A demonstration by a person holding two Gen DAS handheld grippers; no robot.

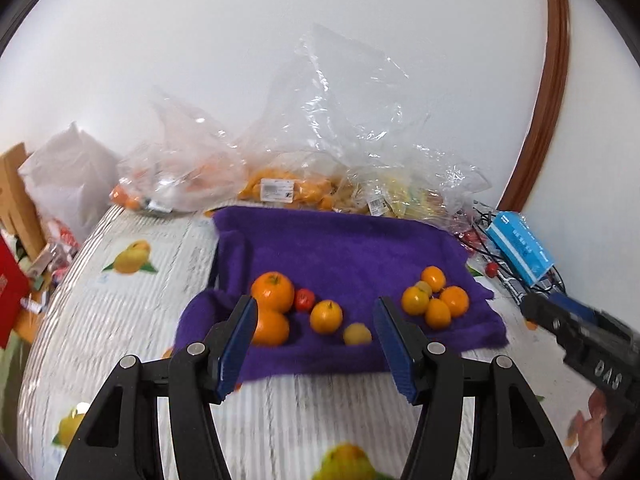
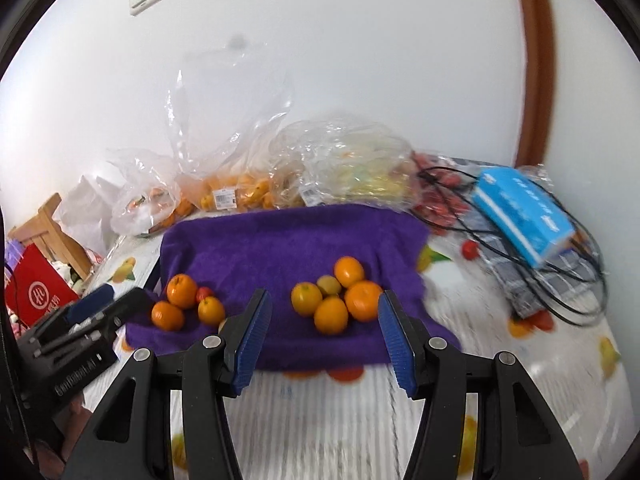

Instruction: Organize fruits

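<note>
Oranges (image 2: 338,298) cluster on the purple towel (image 1: 352,248); left gripper (image 1: 314,338) and right gripper (image 2: 322,330) hover spread, empty; one small red fruit (image 1: 304,300), perhaps a tomato.

Towel (image 1: 340,248): deep purple, plain. Fruits on it: oranges (image 1: 273,291) bright orange, one small tomato (image 1: 304,300) red, two small fruits (image 1: 357,334) pale yellow. Surface (image 1: 132,320): white ribbed cover printed with yellow fruit and green leaves. Left gripper (image 1: 314,344): black frame, blue pads (right gripper (image 2: 324,336) likewise). Bags (image 1: 320,128): clear plastic, orange and yellow contents. Box (image 2: 520,208): light blue. Bag at the left (image 2: 40,292): red, white emblem. Wall (image 1: 240,40): white; door frame (image 1: 552,80) brown.
</note>
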